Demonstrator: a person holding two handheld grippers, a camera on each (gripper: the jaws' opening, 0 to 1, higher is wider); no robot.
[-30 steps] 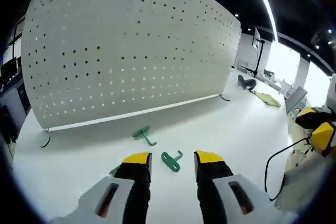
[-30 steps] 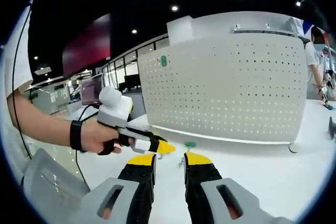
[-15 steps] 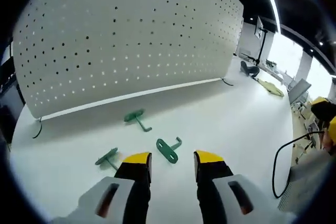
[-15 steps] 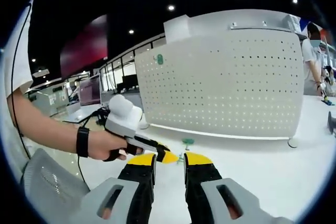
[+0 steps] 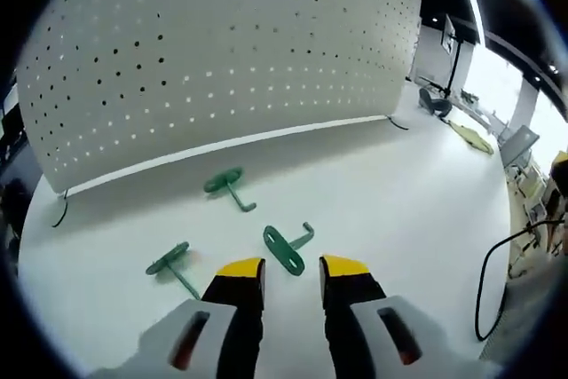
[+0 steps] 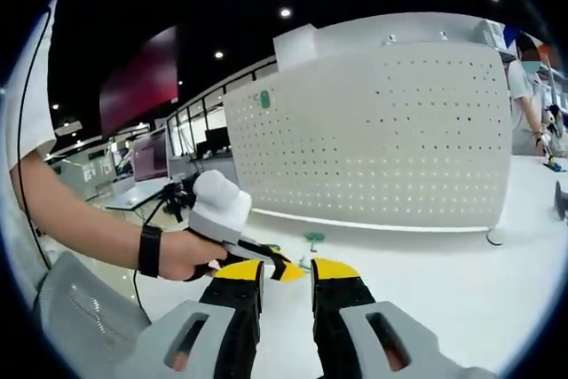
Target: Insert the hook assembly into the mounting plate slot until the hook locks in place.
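A large white pegboard [image 5: 222, 51] stands upright across the white table [image 5: 408, 210]. Three green hooks lie in front of it: one near the board [image 5: 226, 185], one at the left [image 5: 170, 264], and one [image 5: 286, 248] just ahead of my left gripper [image 5: 293, 268], which is open, its yellow tips either side of that hook and apart from it. In the right gripper view a hand holds the left gripper [image 6: 280, 265] low over the table, with the open, empty right gripper [image 6: 287, 270] behind it. Another green hook [image 6: 264, 99] hangs high on the pegboard [image 6: 382, 139].
A black cable [image 5: 484, 281] loops at the table's right edge. A dark object [image 5: 435, 99] and a yellowish item [image 5: 475, 135] lie far right beyond the board. A person [image 6: 532, 86] stands at a table to the right of the board.
The left gripper has dropped lower and closer to the hooks, its view tilting down toward the table; its jaws look slightly narrower. The right gripper has hardly moved.
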